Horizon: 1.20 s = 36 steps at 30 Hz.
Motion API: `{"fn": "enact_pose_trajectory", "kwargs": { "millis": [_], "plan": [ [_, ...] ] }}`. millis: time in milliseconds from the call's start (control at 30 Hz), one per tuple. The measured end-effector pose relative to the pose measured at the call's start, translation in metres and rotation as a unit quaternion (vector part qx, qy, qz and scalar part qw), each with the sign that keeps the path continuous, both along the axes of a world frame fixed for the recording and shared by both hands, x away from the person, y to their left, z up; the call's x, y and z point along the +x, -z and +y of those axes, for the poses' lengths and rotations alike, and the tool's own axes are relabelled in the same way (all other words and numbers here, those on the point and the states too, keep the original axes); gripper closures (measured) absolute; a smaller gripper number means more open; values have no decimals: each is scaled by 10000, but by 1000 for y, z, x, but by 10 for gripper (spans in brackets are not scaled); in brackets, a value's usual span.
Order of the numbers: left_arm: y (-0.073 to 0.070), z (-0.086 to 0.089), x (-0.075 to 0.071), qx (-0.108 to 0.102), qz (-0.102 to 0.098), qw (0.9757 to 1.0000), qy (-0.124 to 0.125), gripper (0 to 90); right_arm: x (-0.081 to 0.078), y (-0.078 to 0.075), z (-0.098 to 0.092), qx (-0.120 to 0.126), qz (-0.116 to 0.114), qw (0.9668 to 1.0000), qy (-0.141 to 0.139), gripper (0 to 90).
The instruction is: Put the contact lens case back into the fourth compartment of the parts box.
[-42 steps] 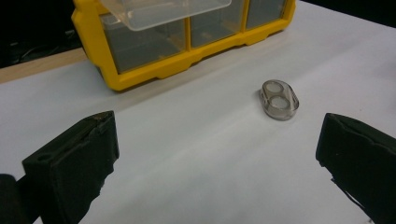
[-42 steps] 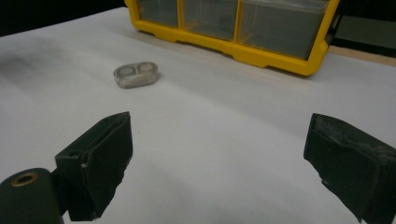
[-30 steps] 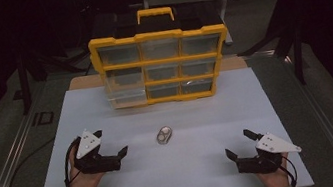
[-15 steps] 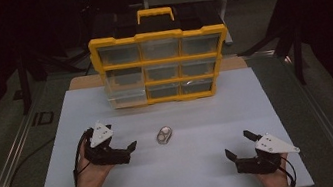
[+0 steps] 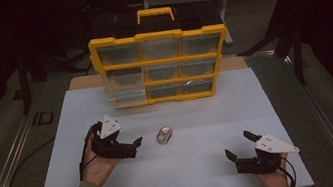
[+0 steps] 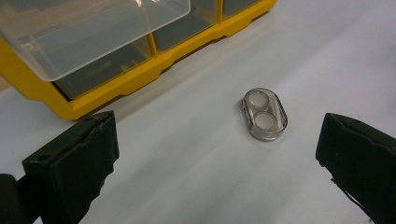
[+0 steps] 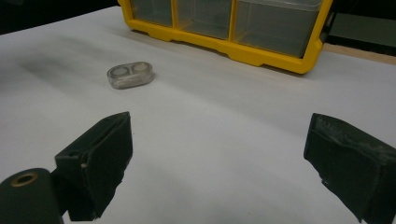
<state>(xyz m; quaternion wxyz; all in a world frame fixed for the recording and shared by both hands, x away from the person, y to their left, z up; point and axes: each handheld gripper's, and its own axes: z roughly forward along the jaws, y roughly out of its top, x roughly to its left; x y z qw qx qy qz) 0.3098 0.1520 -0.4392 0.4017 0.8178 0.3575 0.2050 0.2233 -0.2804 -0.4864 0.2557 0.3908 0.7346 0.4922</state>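
Dark room all around, and a white worktop (image 5: 208, 178) lit in the middle, with a yellow drawer organiser (image 5: 162, 66) at its far edge. Between the 2 grippers lies a small clear oval case (image 5: 164, 135) with 2 round wells, flat on the sheet. The left gripper (image 5: 132, 147) sits just beside it, fingers spread wide and empty; the right gripper (image 5: 239, 146) rests well apart, equally open. That case looks light, rigid and slick, so pinching across its narrow sides seems safest.
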Motion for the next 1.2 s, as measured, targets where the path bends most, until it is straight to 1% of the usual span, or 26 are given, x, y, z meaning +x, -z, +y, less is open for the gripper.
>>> {"fn": "enact_pose_trajectory", "kwargs": {
  "millis": [33,100,167,233,333,567,1067,1200],
  "plan": [
    [0,-1,1,-8,11,10000,-3,2,0,0,0,4,-1,10000,-2,77],
    [1,-3,3,63,30,10000,21,1,0,0,0,3,1,10000,4,77],
    [1,-5,5,89,31,10000,6,1,0,0,0,-12,19,10000,8,77],
    [1,-7,7,68,36,10000,5,2,0,1,1,-77,8,10000,19,77],
    [0,-8,9,54,59,10000,7,2,0,0,1,-97,4,10000,5,77],
    [-1,-15,14,141,40,9999,30,1,0,1,2,-97,33,9999,-14,77],
    [1,-32,23,268,184,9994,133,2,0,1,0,-51,30,10000,-4,77],
    [0,-38,26,331,228,9990,182,1,0,1,0,-52,35,10000,-9,78]
  ]
}}
